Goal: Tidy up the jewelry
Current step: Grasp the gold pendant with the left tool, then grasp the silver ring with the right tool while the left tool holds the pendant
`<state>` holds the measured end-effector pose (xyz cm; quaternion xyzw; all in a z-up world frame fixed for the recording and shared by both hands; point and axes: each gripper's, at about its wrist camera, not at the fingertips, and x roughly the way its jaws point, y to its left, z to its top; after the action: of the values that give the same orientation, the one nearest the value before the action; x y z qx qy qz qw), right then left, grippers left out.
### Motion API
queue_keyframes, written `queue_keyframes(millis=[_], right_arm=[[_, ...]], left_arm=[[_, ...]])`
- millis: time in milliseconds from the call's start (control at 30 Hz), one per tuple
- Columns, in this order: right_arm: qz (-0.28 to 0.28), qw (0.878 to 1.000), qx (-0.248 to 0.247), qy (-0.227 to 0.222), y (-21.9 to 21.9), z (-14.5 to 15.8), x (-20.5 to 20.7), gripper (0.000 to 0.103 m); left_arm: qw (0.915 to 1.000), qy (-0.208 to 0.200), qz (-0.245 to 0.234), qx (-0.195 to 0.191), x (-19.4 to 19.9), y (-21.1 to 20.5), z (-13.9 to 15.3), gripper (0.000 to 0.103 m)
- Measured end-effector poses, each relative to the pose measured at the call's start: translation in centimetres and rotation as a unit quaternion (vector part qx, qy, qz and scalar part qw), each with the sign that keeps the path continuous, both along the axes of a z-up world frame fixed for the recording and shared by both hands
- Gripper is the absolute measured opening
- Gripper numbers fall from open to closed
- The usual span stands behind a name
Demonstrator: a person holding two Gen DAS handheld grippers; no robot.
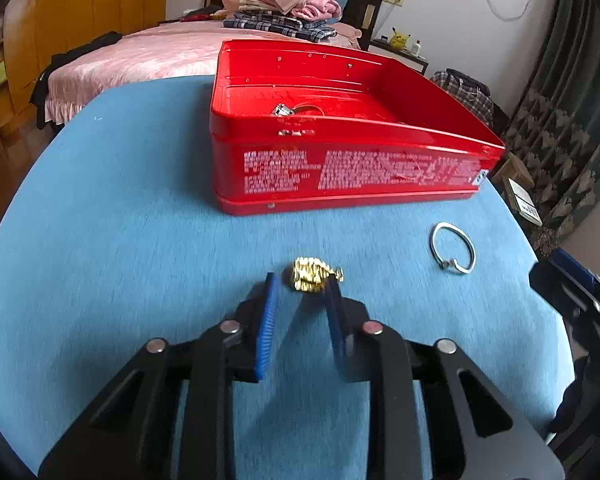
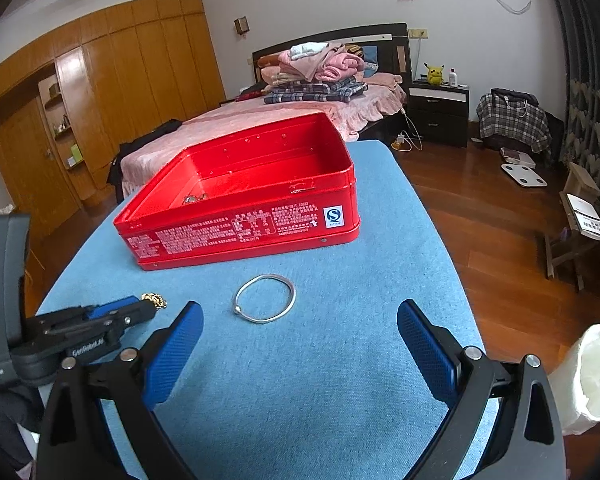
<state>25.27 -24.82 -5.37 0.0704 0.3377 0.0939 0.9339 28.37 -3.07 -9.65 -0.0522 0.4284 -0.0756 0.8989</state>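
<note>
Black linkage arms and blue pads fill the bottom of the left wrist view: the left hand-held gripper (image 1: 300,286) is released, its jaws parted with a gap between them. A crumpled gold chain (image 1: 310,276) lies on the blue worktop (image 1: 120,220) right at the fingertips, slightly toward the right-hand pad and seemingly touching its tip, though blur there makes contact hard to confirm. Straight ahead, beyond the chain, stands the red tin (image 1: 340,176), lid off, with a small silver piece (image 1: 284,111) already inside near its front wall. A silver bangle (image 1: 453,248) lies flat to the right, apart from the chain.

From the right wrist view, the right hand-held gripper (image 2: 300,320) is also released, jaws spread wide and empty. The bangle (image 2: 265,298) lies just ahead of it, a little left of centre, between the gripper and the tin (image 2: 240,228). At far left the other gripper (image 2: 140,308) points at the gold chain (image 2: 155,300).

The left hand is much the nearer to the chain, which sits almost between its pads; it probably needs only a slight nudge rightward before closing. The bangle falls to the right hand.
</note>
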Motion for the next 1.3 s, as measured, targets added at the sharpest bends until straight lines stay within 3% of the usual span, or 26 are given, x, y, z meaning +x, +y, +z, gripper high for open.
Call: queue_keyframes(millis=[233,400,433,533,567,1000,1300], right_arm=[[0.002,1.000,0.002,-0.003,-0.1,0.3,-0.4,0.096],[0.002,1.000,0.003,-0.005,-0.1,0.5,-0.6,0.096],[0.002,1.000,0.004,-0.005,-0.1,0.5,-0.6,0.096],[0.001,1.000,0.005,-0.004,-0.3,0.5,-0.5,0.096],[0.001,1.000,0.005,-0.004,-0.3,0.4,-0.5,0.096],[0.008,1.000,0.008,0.001,-0.2,0.3,-0.4,0.096],[0.026,0.999,-0.009,0.031,1.5,-0.5,1.2,0.096]], left_arm=[[0.9999,-0.003,0.001,-0.013,-0.4,0.4,0.0,0.019],[0.9998,0.002,-0.007,-0.017,1.0,-0.4,0.1,0.045],[0.9999,0.003,-0.008,-0.015,1.1,-0.6,0.1,0.046],[1.0000,0.005,-0.002,-0.002,1.5,-1.0,0.0,0.037],[1.0000,0.006,0.003,-0.002,1.5,-0.9,0.0,0.027],[0.9983,-0.011,0.043,-0.038,-2.0,2.1,0.2,0.027],[0.9981,-0.026,0.044,-0.034,-2.5,2.5,0.8,0.027]])
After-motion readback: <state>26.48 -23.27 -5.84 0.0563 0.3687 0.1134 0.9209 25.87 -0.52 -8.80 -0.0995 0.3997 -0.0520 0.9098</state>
